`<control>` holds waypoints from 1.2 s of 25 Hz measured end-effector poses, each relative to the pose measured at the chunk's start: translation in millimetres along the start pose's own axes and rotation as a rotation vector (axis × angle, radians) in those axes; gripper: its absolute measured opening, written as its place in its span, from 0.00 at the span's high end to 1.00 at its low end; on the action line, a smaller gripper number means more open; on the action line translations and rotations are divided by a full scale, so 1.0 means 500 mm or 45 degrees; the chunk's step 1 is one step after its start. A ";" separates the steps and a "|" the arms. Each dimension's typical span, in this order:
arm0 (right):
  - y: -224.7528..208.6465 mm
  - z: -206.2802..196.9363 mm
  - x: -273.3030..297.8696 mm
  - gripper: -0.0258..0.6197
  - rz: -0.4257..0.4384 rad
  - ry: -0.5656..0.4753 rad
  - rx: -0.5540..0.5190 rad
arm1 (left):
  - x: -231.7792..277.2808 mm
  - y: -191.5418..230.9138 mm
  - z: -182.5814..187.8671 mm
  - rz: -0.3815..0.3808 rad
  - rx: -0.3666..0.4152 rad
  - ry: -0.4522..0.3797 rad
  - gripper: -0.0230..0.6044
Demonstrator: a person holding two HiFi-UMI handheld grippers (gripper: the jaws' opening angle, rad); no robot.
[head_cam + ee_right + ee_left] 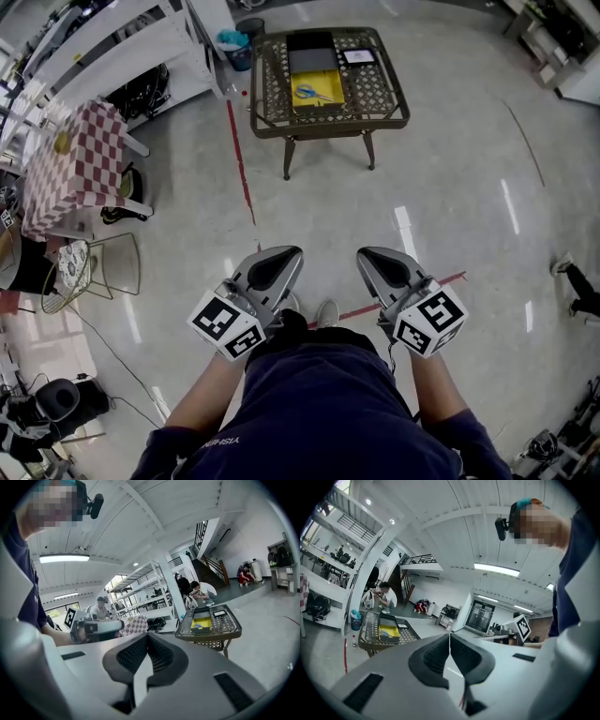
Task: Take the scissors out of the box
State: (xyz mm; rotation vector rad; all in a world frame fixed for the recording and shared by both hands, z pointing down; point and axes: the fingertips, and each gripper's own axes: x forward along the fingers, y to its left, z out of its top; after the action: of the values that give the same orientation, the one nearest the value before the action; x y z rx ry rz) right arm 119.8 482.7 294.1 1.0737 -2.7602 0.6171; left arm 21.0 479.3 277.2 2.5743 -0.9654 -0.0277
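The yellow box (314, 91) sits on a dark metal lattice table (375, 98) far ahead of me, and blue-handled scissors (309, 93) lie inside it. A black lid (311, 52) lies just behind the box. Both grippers hang low and close to my body, far short of the table. The left gripper (284, 255) and the right gripper (371, 255) are both shut and hold nothing. The left gripper (449, 641) has the yellow box (388, 632) far off to its left. The right gripper (147, 641) has the yellow box (202, 622) ahead to its right.
A small dark tablet (359, 56) lies on the table beside the lid. A red tape line (240, 159) runs along the floor. A checkered table (70, 164) and a wire chair (94, 272) stand at the left, with white shelving (112, 47) behind. A person crouches in the background (202, 590).
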 end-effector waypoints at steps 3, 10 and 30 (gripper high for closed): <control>-0.018 0.008 0.013 0.93 -0.005 0.015 0.004 | 0.016 0.019 0.007 0.003 -0.008 0.002 0.92; -0.085 0.009 0.075 0.93 -0.031 0.053 0.035 | 0.063 0.096 0.005 0.010 -0.050 0.019 0.92; -0.234 0.118 0.416 0.93 -0.100 0.101 0.074 | 0.194 0.461 0.110 -0.057 -0.093 0.092 0.92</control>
State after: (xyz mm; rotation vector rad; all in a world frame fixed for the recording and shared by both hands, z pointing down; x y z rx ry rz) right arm 46.0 251.3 331.0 1.1374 -2.6349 0.7167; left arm -58.5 240.2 321.8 2.5120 -0.8644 0.0177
